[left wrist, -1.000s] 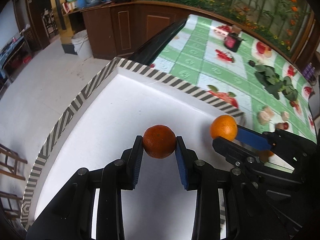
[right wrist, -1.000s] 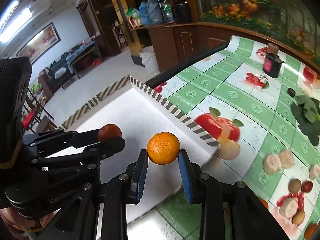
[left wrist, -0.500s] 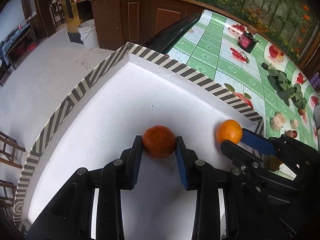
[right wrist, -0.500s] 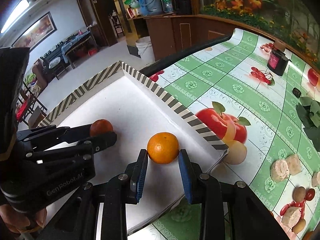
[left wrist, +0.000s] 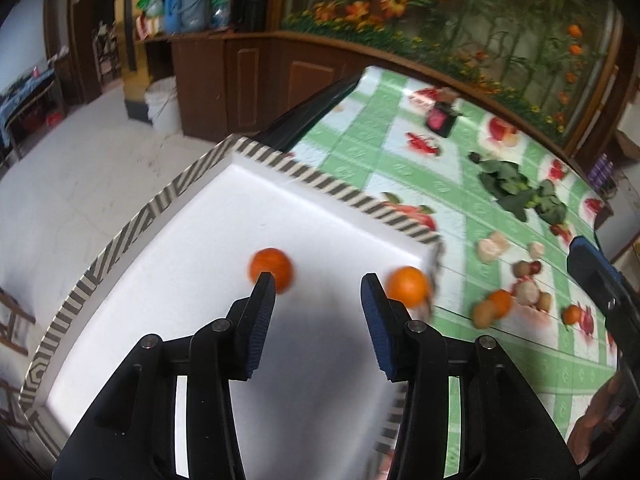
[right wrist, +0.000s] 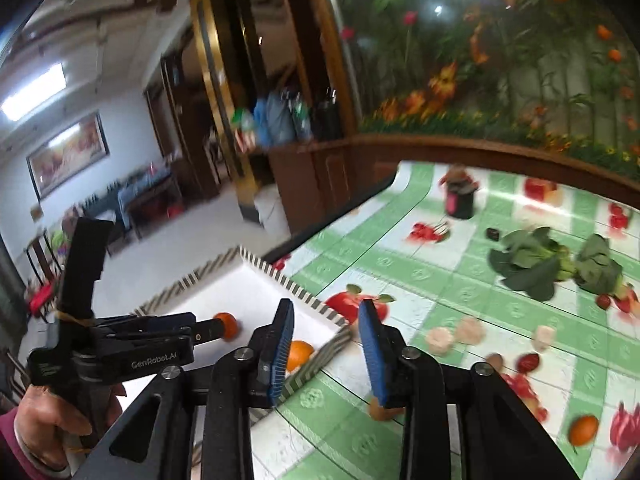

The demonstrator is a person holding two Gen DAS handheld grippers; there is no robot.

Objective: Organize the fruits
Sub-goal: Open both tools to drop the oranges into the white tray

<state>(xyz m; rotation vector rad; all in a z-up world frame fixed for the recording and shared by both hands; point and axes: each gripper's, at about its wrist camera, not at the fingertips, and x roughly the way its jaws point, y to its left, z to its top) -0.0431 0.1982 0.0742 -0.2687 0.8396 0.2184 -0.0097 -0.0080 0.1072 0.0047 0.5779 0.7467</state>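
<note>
Clearly "GenRobot.AI" on left gripper [right wrist: 218, 330], jaws apart, orange [right wrist: 226, 324] beside.

White bucket [left wrist: 163, 105] beside wooden cabinet [left wrist: 256, 80]; framed painting [right wrist: 68, 152] on far wall.

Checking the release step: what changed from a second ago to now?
Both grippers let go. The left gripper opened and drew back, leaving the darker orange in the white tray. The right gripper opened and pulled away, leaving the lighter orange near the tray's corner. The tray and scattered fruit stayed put.
</note>
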